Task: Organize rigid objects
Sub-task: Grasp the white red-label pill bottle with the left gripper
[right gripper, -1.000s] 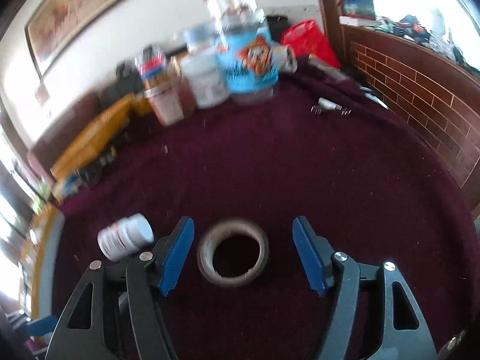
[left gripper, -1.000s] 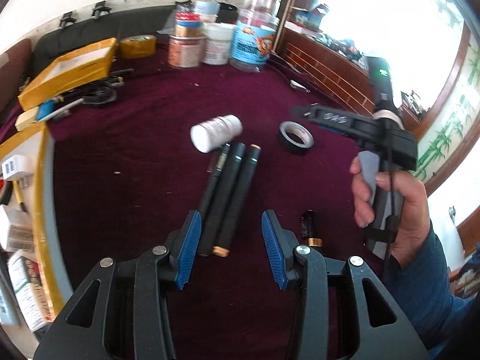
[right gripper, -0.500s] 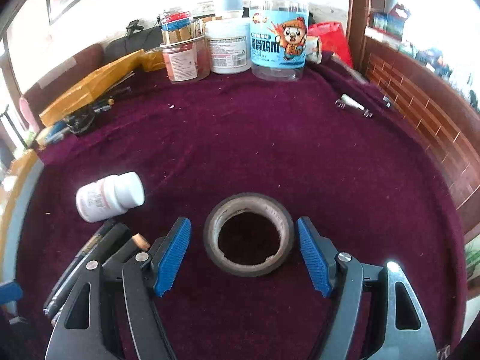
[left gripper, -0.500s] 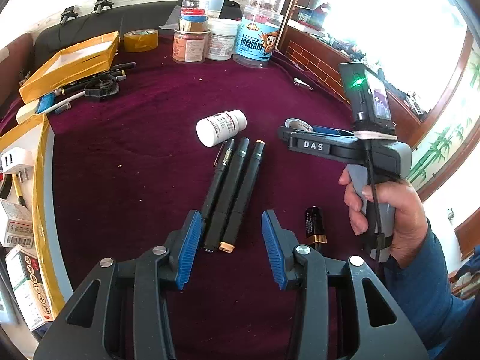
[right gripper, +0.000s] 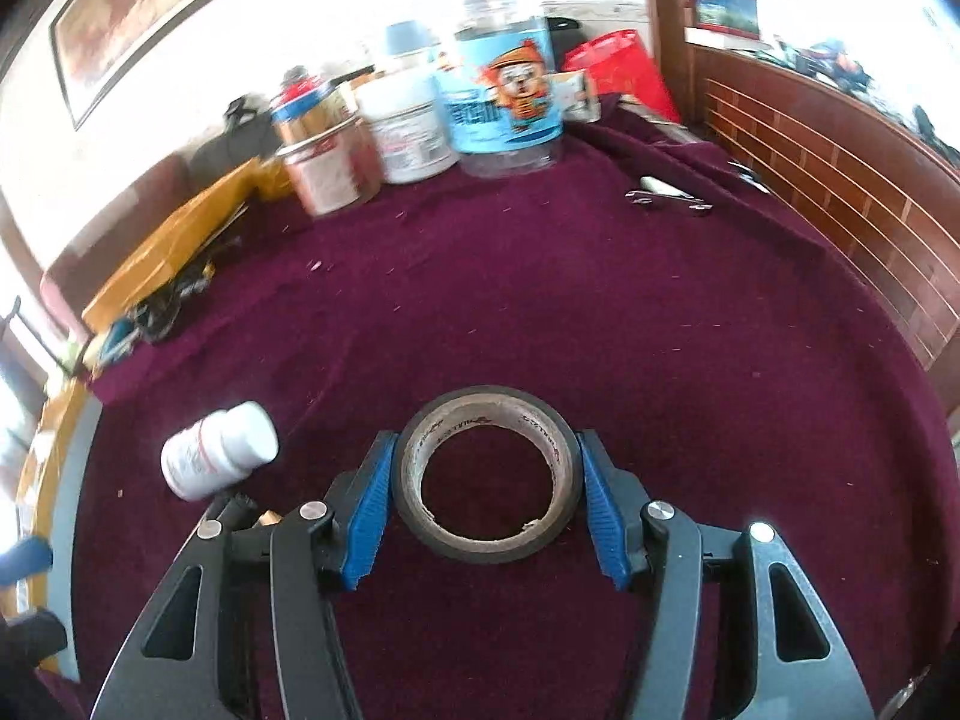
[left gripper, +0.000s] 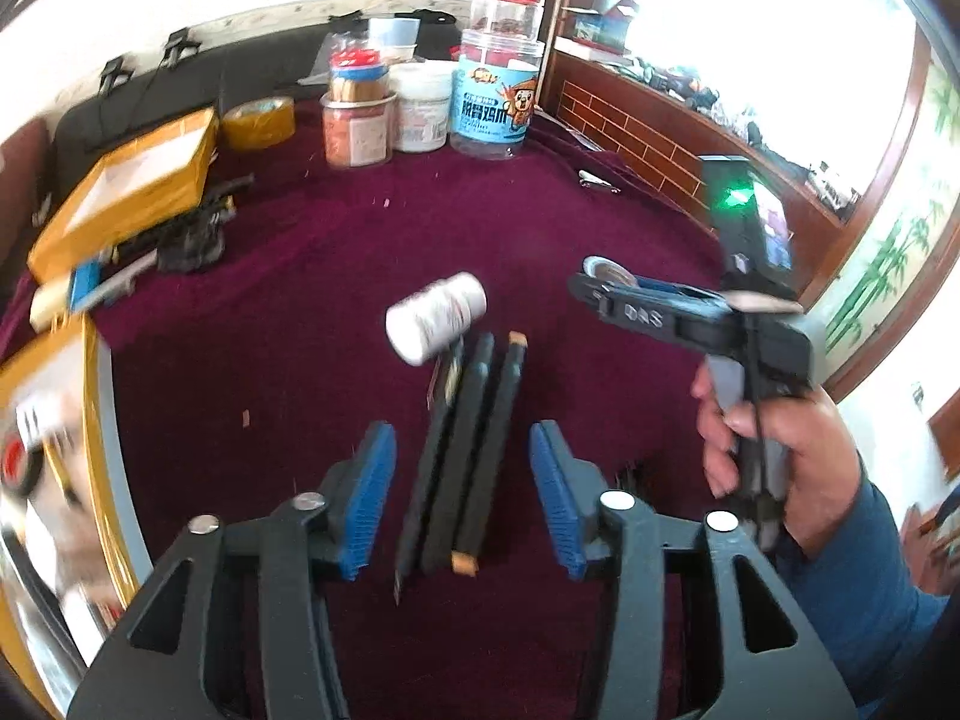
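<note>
Tape roll between your right tongs

Your right tongs [right gripper: 486,495] are clenched on the black tape roll [right gripper: 487,477], both blue pads [right gripper: 367,513] touching its outer wall; the roll lies flat on the maroon desk [right gripper: 540,300]. Your left tongs [left gripper: 462,495] are released, spread around three dark pens [left gripper: 465,456] that lie side by side, touching none. The white pill bottle [left gripper: 435,317] lies on its side just beyond the pens.
</note>
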Tool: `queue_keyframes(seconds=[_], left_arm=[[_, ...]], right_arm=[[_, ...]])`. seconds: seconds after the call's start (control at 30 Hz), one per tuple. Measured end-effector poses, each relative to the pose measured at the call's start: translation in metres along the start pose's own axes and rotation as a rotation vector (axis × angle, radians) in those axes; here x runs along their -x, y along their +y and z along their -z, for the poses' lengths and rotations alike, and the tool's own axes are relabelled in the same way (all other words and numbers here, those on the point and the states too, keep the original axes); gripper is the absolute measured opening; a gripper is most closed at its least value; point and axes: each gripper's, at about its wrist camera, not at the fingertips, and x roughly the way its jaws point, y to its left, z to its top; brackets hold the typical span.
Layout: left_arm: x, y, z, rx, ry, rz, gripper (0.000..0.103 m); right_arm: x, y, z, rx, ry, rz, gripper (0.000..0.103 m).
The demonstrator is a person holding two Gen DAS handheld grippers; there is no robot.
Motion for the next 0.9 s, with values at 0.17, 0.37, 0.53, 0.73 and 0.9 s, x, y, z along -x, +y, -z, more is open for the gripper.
queue_keyframes(seconds=[0.17, 0.37, 0.53, 0.73, 0.9], left_arm=[[-0.043, 0.002, -0.044, -0.114, 0.086, -0.02, 0.058], [-0.084, 0.005, -0.067, -0.187, 0.154, -0.043, 0.057], [-0.112, 0.003, -0.069, -0.234, 0.209, -0.082, 0.057], [-0.13, 0.006, -0.065, -0.214, 0.229, -0.084, 0.039], [-0.128, 0.014, -0.062, -0.106, 0.196, -0.108, 0.034]], right_arm=[[0.001, -0.01, -0.003, -0.057, 0.003, -0.031, 0.052], [0.0, -0.01, -0.004, -0.063, 0.006, -0.048, 0.052], [-0.001, -0.007, -0.004, -0.054, 0.013, -0.057, 0.052], [-0.001, -0.006, -0.003, -0.048, 0.015, -0.06, 0.052], [0.0, -0.004, -0.004, -0.041, 0.012, -0.065, 0.052]])
